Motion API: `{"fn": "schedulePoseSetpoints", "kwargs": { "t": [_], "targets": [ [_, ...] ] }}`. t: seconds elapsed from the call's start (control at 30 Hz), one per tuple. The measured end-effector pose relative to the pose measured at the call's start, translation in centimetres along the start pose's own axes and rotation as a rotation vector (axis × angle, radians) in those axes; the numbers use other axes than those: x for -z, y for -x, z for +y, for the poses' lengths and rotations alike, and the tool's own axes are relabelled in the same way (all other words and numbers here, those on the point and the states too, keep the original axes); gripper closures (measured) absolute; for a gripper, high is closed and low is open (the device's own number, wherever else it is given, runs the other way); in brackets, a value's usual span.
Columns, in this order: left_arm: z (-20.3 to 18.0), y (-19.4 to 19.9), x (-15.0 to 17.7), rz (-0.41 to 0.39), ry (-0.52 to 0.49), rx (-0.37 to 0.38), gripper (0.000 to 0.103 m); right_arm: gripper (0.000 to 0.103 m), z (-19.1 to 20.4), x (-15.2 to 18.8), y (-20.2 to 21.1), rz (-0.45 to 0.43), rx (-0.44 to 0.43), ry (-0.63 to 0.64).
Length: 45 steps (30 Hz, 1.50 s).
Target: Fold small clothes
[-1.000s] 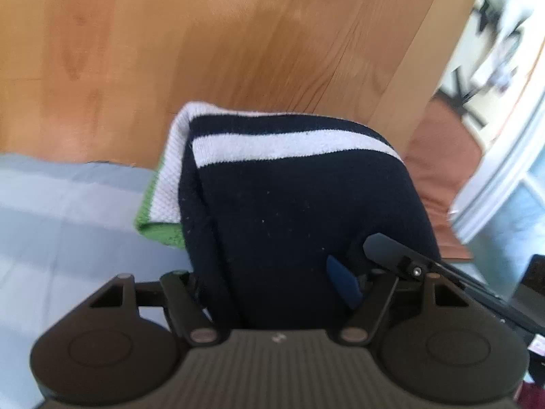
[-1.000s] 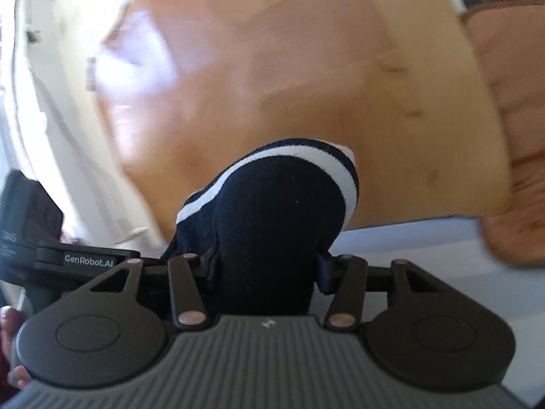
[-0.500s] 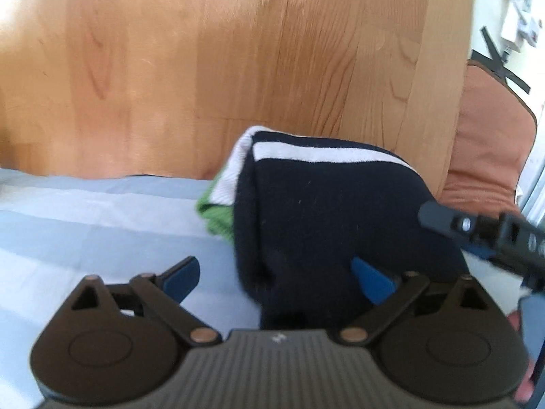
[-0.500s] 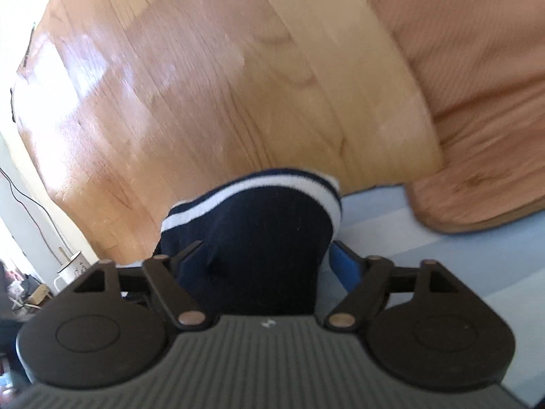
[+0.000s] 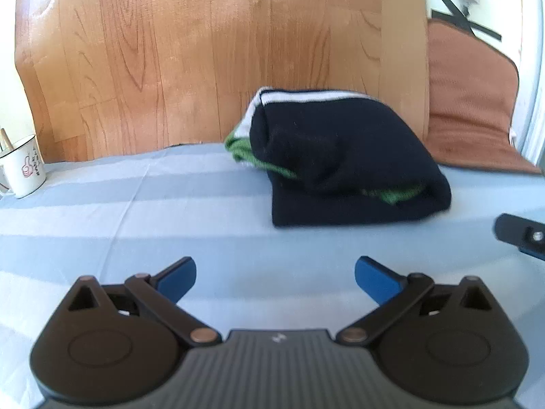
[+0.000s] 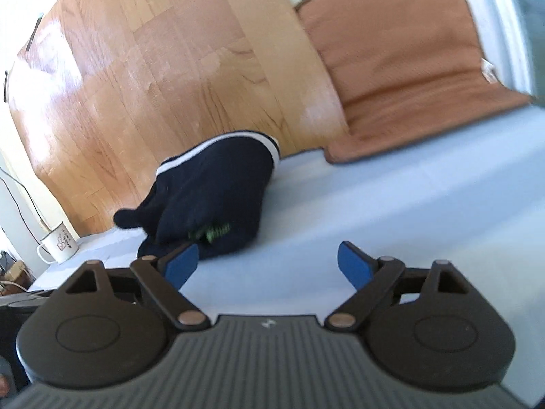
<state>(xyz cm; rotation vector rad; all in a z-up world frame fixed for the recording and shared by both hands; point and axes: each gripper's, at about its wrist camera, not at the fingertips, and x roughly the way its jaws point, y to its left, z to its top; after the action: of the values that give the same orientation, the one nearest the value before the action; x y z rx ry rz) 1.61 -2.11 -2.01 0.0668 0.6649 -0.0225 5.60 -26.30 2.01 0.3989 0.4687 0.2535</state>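
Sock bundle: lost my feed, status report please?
Left gripper and right gripper open, empty, jaws just opening. Folded sock bundle on blue cloth. Mug clear.

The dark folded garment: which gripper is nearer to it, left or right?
Right. The right gripper has one pad at the dark folded garment, jaws open. The left gripper sits farther back, with bare cloth between.

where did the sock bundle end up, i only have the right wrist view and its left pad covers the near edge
Observer: The left wrist view shows the whole sock bundle lying free on the blue cloth, clear of the left gripper.
Operator: anything poking out the far side
Observer: Yes, a green and white sock end sticks out toward the wooden table.
Operator: left one holding anything
Observer: No, its jaws have just opened wide with nothing between them.
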Motion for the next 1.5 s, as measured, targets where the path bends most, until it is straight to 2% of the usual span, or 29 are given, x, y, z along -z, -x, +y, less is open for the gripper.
{"fn": "schedulePoseSetpoints", "kwargs": {
  "t": [0.17, 0.3, 0.4, 0.7, 1.5],
  "targets": [
    [-0.4, 1.1, 1.0, -0.017, -0.014, -0.032, 0.0, 0.007, -0.1, 1.3, 2.8, -0.117, 0.021, -0.027],
    [-0.5, 1.7, 1.4, -0.031, -0.017, -0.043, 0.0, 0.0, -0.1, 1.2, 2.8, -0.139, 0.018, -0.027],
    [-0.3, 1.8, 1.4, -0.033, -0.01, -0.042, 0.0, 0.0, 0.1, 1.1, 2.7, -0.147, 0.016, -0.015],
    [0.5, 1.3, 1.3, -0.005, 0.036, -0.034, 0.0, 0.0, -0.1, 1.4, 3.1, -0.135, -0.028, -0.019],
    [0.6, 1.2, 1.4, 0.0, 0.029, -0.039, 0.0, 0.0, 0.2, 1.3, 2.9, -0.087, -0.058, -0.001]
  ]
}}
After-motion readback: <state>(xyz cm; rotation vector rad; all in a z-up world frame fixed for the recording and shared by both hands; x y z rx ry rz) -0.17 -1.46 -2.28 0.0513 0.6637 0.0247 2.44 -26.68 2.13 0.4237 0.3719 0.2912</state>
